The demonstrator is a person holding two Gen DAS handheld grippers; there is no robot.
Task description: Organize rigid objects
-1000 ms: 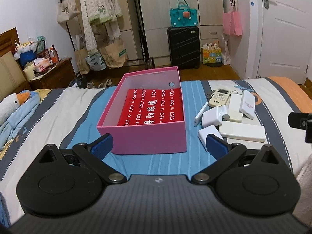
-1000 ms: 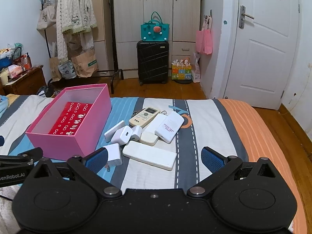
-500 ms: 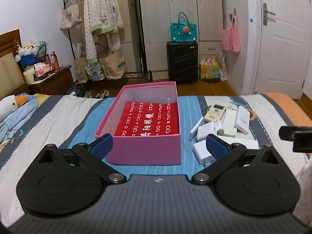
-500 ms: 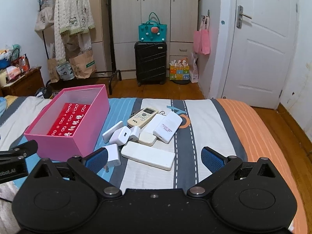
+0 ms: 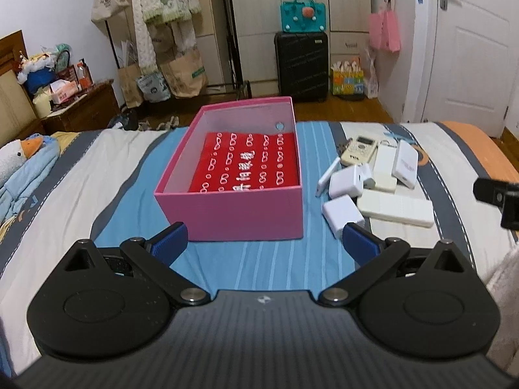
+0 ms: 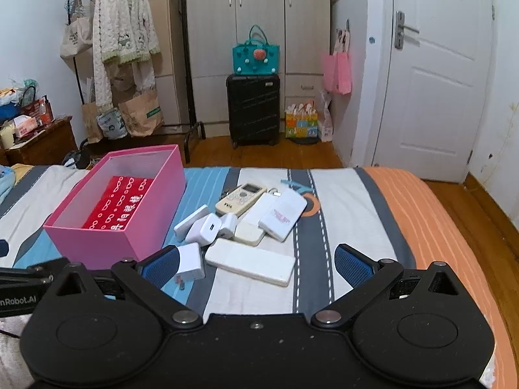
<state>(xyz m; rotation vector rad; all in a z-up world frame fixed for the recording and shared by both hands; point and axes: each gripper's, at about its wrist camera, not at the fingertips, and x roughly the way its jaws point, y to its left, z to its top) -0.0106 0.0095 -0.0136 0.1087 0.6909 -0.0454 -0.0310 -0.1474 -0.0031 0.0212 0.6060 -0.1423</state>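
A pink open box [image 5: 233,214] [image 6: 97,243] with a red patterned cloth inside sits on the striped bed. To its right lies a cluster of white items: a remote control [image 5: 358,149] [image 6: 241,197], power banks [image 5: 397,209] [image 6: 249,261], chargers [image 5: 342,214] [image 6: 191,261] and a labelled white pack [image 6: 282,214]. My left gripper [image 5: 264,243] is open and empty, just in front of the box. My right gripper [image 6: 256,264] is open and empty, just in front of the nearest power bank.
A stuffed goose and blue blanket [image 5: 22,165] lie at the bed's left. Beyond the bed's foot stand a black suitcase [image 6: 253,110], a clothes rack [image 6: 123,64], wardrobes and a white door [image 6: 434,81]. A wooden nightstand [image 5: 81,107] is at left.
Both grippers shifted slightly; the left view dipped back down toward the box. Both stay open. The objects have not moved.
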